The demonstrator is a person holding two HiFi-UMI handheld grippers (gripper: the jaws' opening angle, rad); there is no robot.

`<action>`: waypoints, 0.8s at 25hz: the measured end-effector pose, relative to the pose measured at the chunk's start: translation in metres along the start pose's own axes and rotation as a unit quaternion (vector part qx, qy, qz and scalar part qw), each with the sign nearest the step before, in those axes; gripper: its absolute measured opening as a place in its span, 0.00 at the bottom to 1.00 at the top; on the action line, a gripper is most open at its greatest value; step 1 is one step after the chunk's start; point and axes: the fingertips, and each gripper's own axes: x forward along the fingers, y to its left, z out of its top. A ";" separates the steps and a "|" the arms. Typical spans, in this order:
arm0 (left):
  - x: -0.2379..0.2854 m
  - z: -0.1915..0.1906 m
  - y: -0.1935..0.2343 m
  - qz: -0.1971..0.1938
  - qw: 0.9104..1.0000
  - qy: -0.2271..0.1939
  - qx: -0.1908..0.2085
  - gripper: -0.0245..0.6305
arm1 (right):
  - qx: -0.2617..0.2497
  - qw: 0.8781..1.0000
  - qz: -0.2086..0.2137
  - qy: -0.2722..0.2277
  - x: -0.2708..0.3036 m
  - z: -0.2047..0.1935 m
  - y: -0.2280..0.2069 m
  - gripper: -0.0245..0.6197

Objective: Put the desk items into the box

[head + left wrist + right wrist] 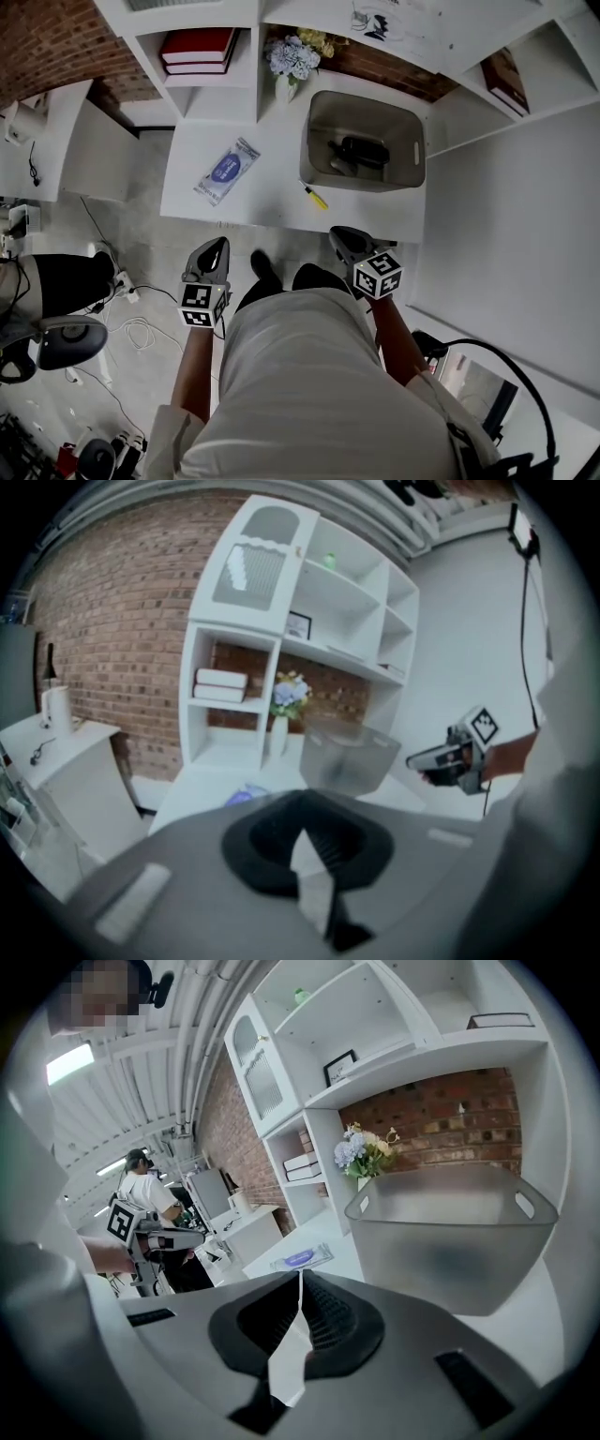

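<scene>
Both your tongs are closed and empty; left tongs [217, 244] and right tongs [342, 234] hang just off the bench's [272, 155] near edge; on it a packet [226, 170] lies left, a yellow pen [315, 197] just beside the box [361, 180]; dark items [361, 153] sit inside it.
</scene>
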 end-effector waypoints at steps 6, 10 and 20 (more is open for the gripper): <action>0.013 0.004 0.002 -0.008 1.000 0.005 -0.006 0.04 | -0.004 1.000 0.008 0.015 0.017 0.007 -0.005 0.04; 0.027 0.003 -0.009 -0.009 1.000 0.011 -0.009 0.04 | -0.007 0.999 0.023 0.025 0.030 0.007 -0.017 0.04; 0.039 0.010 -0.015 0.053 0.996 0.005 -0.071 0.04 | 0.015 0.996 0.045 0.079 0.071 -0.025 -0.076 0.05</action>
